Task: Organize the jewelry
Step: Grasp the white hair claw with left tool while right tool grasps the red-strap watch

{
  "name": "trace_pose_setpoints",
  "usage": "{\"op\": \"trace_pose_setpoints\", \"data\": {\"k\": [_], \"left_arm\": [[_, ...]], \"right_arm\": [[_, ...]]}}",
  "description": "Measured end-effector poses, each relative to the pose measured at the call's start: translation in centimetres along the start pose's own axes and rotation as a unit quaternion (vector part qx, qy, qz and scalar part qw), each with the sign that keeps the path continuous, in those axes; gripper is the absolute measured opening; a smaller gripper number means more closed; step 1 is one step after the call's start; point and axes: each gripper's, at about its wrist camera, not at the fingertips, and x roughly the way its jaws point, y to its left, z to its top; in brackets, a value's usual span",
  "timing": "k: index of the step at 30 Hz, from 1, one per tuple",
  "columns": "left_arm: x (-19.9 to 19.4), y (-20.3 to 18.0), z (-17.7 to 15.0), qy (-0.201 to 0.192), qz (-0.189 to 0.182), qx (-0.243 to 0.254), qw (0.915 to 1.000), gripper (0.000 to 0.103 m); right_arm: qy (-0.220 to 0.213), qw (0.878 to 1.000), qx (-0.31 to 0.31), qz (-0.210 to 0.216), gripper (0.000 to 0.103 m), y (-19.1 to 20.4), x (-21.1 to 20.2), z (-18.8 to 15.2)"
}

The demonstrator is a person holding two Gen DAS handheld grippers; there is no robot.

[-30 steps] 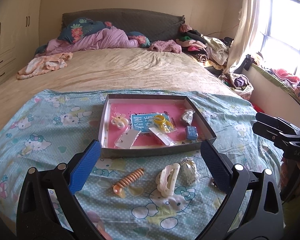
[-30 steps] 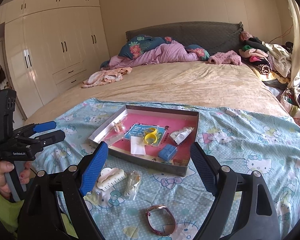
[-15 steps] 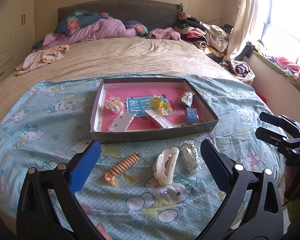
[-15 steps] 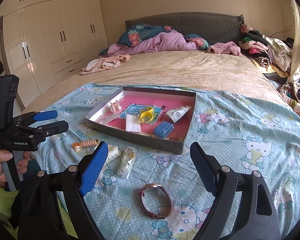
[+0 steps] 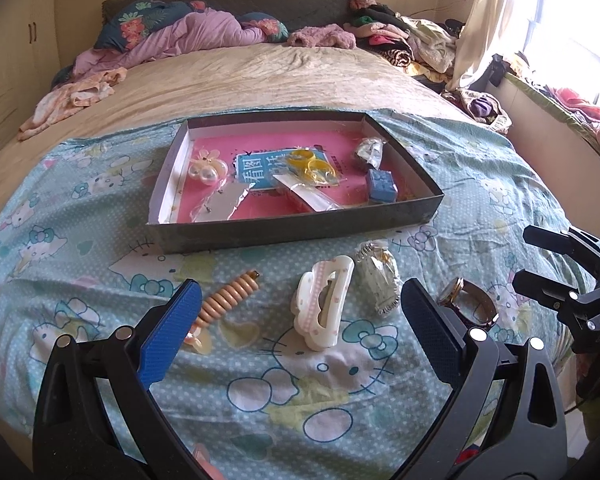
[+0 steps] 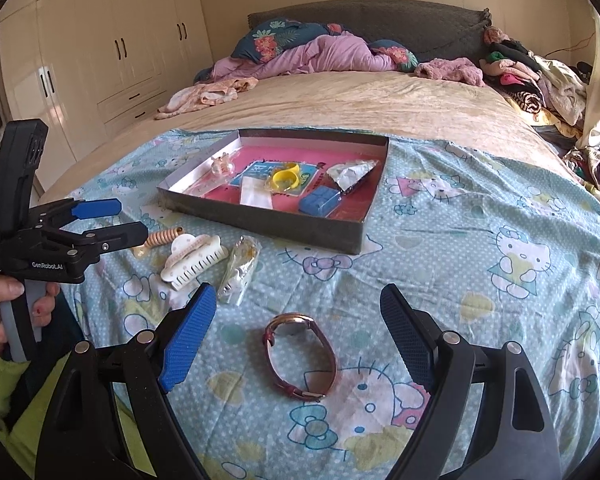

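A grey box (image 5: pixel 300 232) (image 6: pixel 260 224) with a pink floor lies on the Hello Kitty sheet and holds a yellow bracelet (image 5: pixel 312 162), a blue case (image 5: pixel 381 186) and small packets. In front of it lie an orange spiral hair tie (image 5: pixel 228 298), a white claw clip (image 5: pixel 322 300) (image 6: pixel 194 260), a clear packet (image 5: pixel 378 276) (image 6: pixel 240 270) and a maroon watch (image 6: pixel 300 356) (image 5: pixel 470 302). My left gripper (image 5: pixel 296 316) is open and empty above the clip. My right gripper (image 6: pixel 296 328) is open and empty above the watch.
The sheet (image 5: pixel 80 240) covers the near end of a beige bed (image 5: pixel 240 80). Bedding and clothes pile up by the headboard (image 6: pixel 340 52). Wardrobes (image 6: pixel 100 40) stand at the left, a window and more clothes (image 5: pixel 560 60) at the right.
Both grippers have drawn back toward the near edge of the bed and tilted down; the loose items and the watch now sit higher between the open fingers. Nothing was picked up.
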Motion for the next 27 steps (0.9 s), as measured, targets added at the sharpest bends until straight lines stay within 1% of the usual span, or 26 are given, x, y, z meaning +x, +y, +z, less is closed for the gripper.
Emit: {"op": "trace_pose_setpoints", "data": {"k": [10,16,22,27], "left_arm": [[2.2,-0.2,-1.0,0.031,0.009,0.001,0.9995,0.093],[3.0,0.0,-1.4,0.044,0.01,-0.001,0.999,0.093],[3.7,0.2,-1.6,0.053,0.011,-0.005,0.9985,0.093],[4.5,0.2,-1.7,0.06,0.011,-0.006,0.9981,0.093]], "right_arm": [[0.042,0.999,-0.006,0.01,0.083,0.6,3.0,-2.6],[0.058,0.998,-0.005,0.008,0.083,0.2,4.4,-3.8],[0.064,0.998,0.001,0.005,0.083,-0.5,5.5,-4.6],[0.061,0.998,-0.018,0.0,0.083,-0.2,6.0,-5.0]]}}
